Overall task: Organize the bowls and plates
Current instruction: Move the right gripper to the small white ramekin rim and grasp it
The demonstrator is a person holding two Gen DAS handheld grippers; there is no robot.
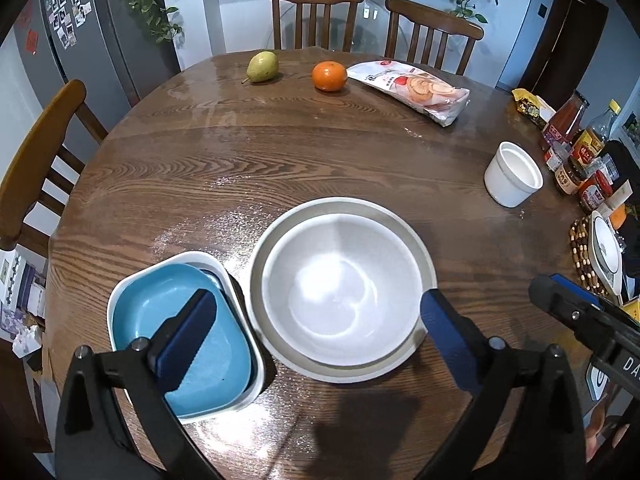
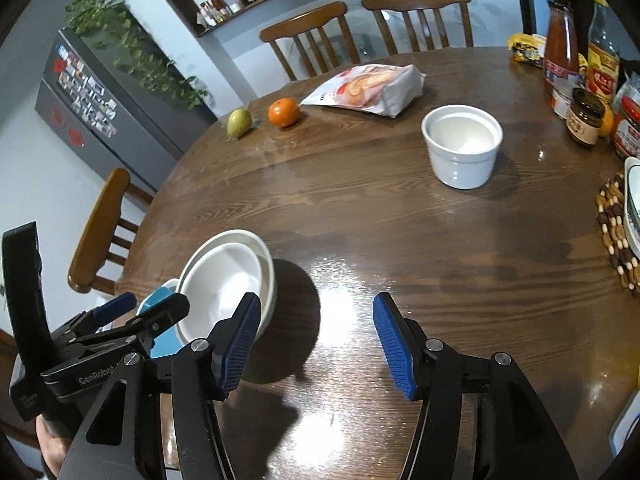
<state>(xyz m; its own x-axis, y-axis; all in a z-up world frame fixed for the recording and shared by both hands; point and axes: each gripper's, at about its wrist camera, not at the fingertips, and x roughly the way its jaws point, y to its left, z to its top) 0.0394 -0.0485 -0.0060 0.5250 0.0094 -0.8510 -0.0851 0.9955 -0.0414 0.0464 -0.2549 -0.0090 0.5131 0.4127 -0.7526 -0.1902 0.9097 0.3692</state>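
Note:
A white bowl (image 1: 340, 284) sits nested in a wider grey-white bowl (image 1: 408, 224) on the round wooden table (image 1: 240, 168). Left of it a blue square dish (image 1: 160, 300) lies nested in a white square dish (image 1: 188, 258). My left gripper (image 1: 316, 320) is open above these, one finger over the blue dish, the other at the round bowls' right rim. The nested bowls (image 2: 228, 276) also show in the right wrist view. My right gripper (image 2: 316, 344) is open and empty above bare table. A small white ramekin (image 2: 462, 144) stands apart to the right; it also shows in the left wrist view (image 1: 514, 174).
A pear (image 1: 262, 66), an orange (image 1: 329, 76) and a snack bag (image 1: 416, 90) lie at the far side. Sauce bottles and jars (image 2: 576, 72) crowd the right edge, beside a plate on a beaded trivet (image 2: 616, 232). Wooden chairs (image 1: 316, 16) surround the table.

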